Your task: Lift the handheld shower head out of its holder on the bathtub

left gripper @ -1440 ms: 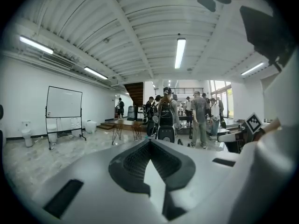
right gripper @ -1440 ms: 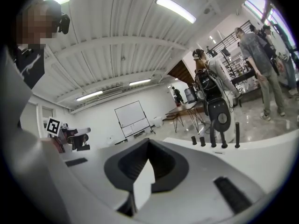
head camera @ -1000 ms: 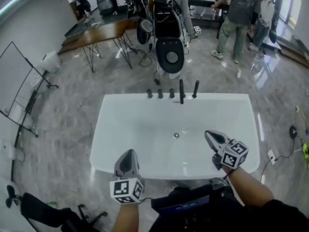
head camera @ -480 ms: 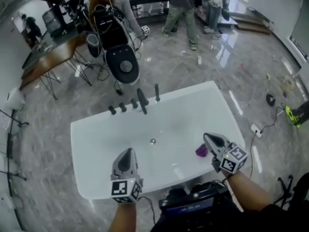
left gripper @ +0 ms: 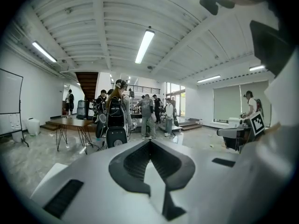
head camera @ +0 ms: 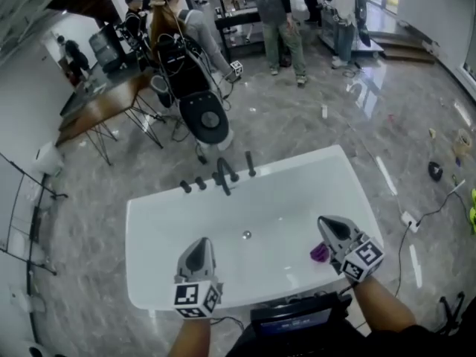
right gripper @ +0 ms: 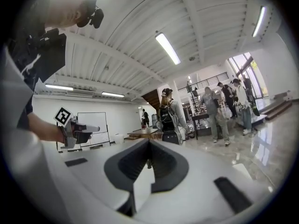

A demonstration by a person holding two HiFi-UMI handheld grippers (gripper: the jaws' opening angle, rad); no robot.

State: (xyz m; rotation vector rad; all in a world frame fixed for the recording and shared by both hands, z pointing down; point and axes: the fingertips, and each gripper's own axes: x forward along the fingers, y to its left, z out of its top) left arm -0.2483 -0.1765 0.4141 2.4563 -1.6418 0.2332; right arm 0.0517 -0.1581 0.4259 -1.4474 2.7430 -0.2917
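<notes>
White bathtub [head camera: 160, 208] with purple object [head camera: 319, 253] inside, shower head [head camera: 251, 164] on far rim, left tool [head camera: 198, 244] and right tool [head camera: 326, 223] pressed together

A purple thing [head camera: 318, 253] sits half hidden behind the right tongs [head camera: 326, 224]

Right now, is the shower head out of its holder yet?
Not yet. The handheld shower head stands in its holder on the bathtub, at its far rim. The left gripper and right gripper hover shut and empty over the near side. To do: reach, grip, lift.
</notes>
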